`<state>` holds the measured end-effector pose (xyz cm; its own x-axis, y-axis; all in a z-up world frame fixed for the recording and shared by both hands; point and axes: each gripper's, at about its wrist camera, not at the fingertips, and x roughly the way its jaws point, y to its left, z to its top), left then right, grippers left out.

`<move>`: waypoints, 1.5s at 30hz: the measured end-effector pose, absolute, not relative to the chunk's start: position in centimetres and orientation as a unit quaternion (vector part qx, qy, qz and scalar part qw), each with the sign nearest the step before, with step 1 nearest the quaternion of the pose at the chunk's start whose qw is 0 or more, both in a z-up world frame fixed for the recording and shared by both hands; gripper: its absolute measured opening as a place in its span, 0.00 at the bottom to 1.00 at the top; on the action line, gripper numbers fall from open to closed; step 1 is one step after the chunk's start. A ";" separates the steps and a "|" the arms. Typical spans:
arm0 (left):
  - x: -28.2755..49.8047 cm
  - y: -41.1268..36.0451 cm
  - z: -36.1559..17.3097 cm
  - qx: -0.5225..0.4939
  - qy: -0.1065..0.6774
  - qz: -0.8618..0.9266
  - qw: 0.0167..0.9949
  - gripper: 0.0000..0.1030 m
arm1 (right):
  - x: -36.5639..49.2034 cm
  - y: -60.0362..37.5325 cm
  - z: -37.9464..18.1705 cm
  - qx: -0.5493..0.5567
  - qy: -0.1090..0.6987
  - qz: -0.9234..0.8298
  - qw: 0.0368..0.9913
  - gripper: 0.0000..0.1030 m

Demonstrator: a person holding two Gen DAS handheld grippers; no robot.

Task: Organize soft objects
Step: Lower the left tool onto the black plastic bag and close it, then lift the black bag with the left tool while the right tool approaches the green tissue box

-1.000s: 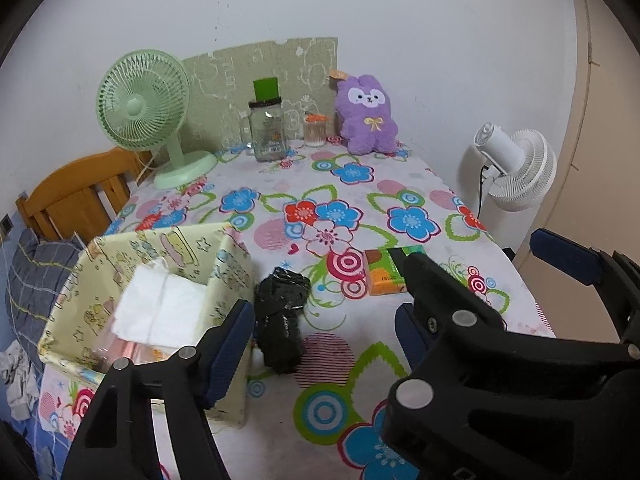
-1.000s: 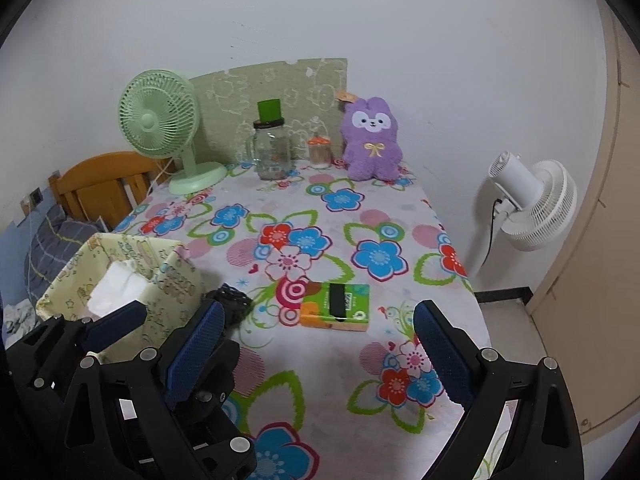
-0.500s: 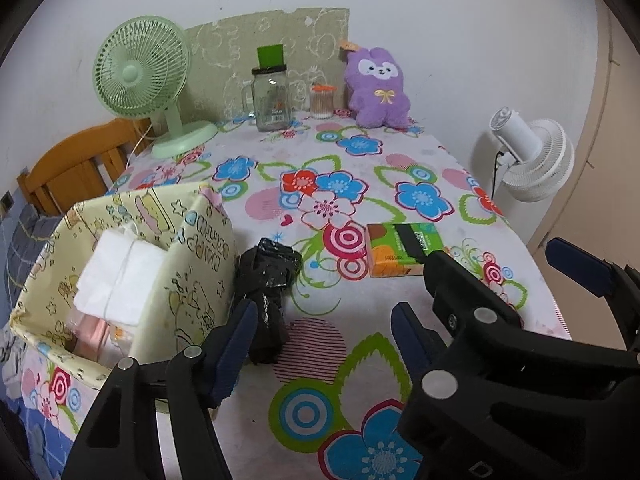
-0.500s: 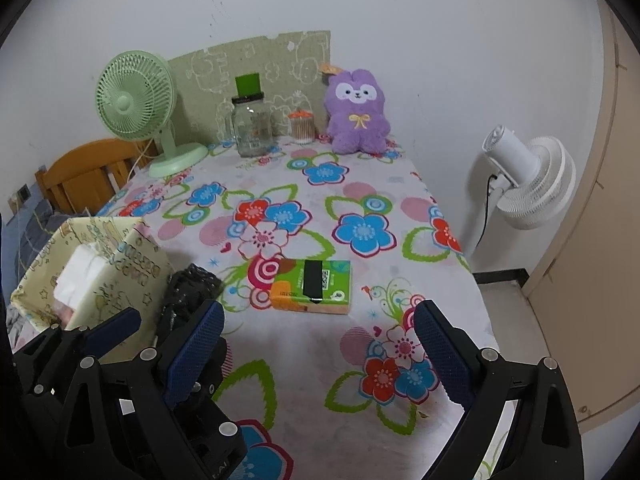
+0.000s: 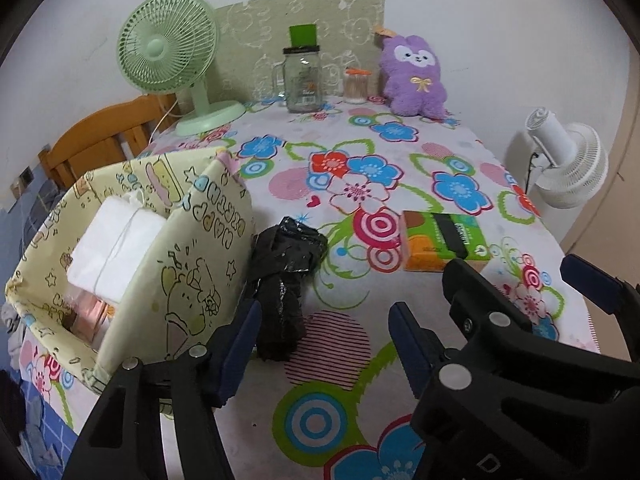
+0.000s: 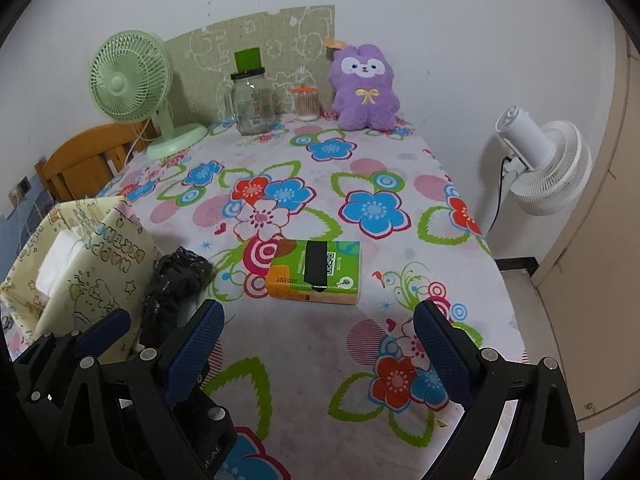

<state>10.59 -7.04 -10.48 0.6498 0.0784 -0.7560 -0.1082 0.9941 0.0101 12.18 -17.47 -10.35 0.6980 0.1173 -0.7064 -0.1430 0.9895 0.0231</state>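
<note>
1. Both grippers have come down toward the near edge of the table since a moment ago, so the black crumpled bag (image 5: 285, 280) and the green-and-orange tissue pack (image 6: 316, 271) loom larger.
2. The left gripper (image 5: 324, 344) has just been narrowing its jaws; nothing lies between them yet, the bag sitting just ahead of its left finger, against the yellow fabric basket (image 5: 192, 264) at the table's left edge.
3. The right gripper (image 6: 318, 354) stands released and empty, the pack just beyond it.
4. This looks like 2 approaches, neither grasp begun.
5. The basket's bottom is hidden under a white tissue bundle (image 5: 116, 248); its near-left corner is cut off.
</note>
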 end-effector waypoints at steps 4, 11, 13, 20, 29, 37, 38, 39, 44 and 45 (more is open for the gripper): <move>11.2 -6.8 -11.4 -0.026 0.430 0.060 0.901 0.60 | 12.7 -17.5 -11.1 -0.017 0.391 0.068 0.918 0.95; 11.9 -6.2 -12.6 -0.035 0.448 0.074 0.890 0.48 | 13.3 -17.2 -12.0 -0.024 0.402 0.069 0.913 0.95; 12.0 -6.2 -12.7 -0.033 0.447 0.073 0.891 0.45 | 13.5 -17.2 -12.1 -0.022 0.405 0.070 0.911 0.95; 12.3 -6.1 -13.0 -0.019 0.446 0.071 0.892 0.16 | 13.8 -17.0 -12.7 -0.022 0.412 0.071 0.908 0.95; 12.6 -6.3 -12.9 -0.020 0.442 0.050 0.895 0.07 | 14.1 -17.0 -12.7 -0.020 0.413 0.074 0.908 0.95; 13.6 -6.7 -12.7 -0.018 0.438 0.036 0.898 0.07 | 14.9 -17.3 -12.5 -0.015 0.409 0.070 0.910 0.95; 13.6 -6.7 -12.6 -0.018 0.438 0.036 0.898 0.07 | 15.1 -17.3 -12.5 -0.012 0.408 0.070 0.910 0.95; 13.8 -6.7 -12.7 -0.018 0.439 0.034 0.897 0.07 | 15.2 -17.3 -12.5 -0.010 0.408 0.069 0.910 0.95; 14.5 -6.7 -12.7 -0.016 0.441 0.032 0.897 0.07 | 16.0 -17.4 -12.6 0.000 0.408 0.070 0.910 0.95; 14.7 -6.7 -12.7 -0.016 0.441 0.031 0.897 0.07 | 16.2 -17.4 -12.6 0.002 0.408 0.072 0.910 0.95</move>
